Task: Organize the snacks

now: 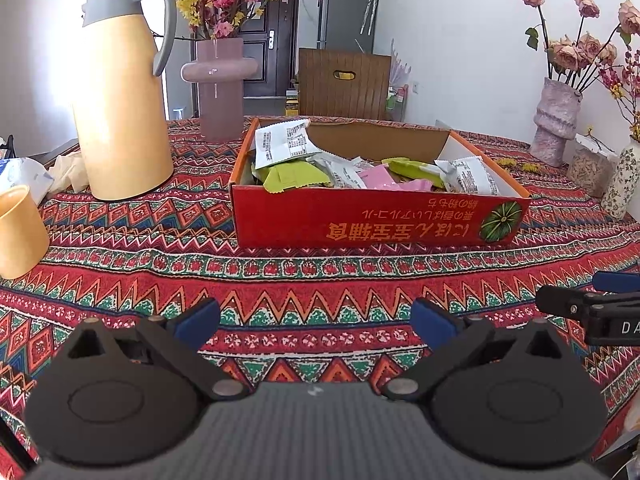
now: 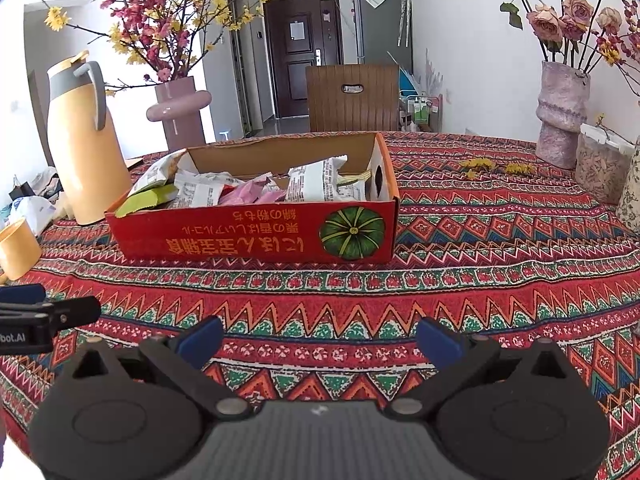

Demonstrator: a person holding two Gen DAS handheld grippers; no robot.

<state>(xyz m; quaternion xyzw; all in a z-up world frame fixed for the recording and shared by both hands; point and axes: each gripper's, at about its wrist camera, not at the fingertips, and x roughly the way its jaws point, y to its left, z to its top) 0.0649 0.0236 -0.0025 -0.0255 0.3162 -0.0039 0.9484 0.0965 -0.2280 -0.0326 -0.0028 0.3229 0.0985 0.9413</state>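
Both tools [image 1: 315, 318] [image 2: 320, 338] gape wide, empty, above the tablecloth [image 1: 320, 276].

1 red cardboard box [image 1: 380, 220] holding several snack packets [image 1: 468, 176], 1 yellow thermos jug [image 1: 120, 112], 1 yellow cup [image 1: 18, 232], 3 vases: mauve [image 1: 220, 88], textured pink [image 1: 556, 120], floral [image 1: 622, 180].

red box [image 1: 360, 220], zigzag-patterned red tablecloth [image 1: 280, 280], yellow jug [image 1: 120, 100]
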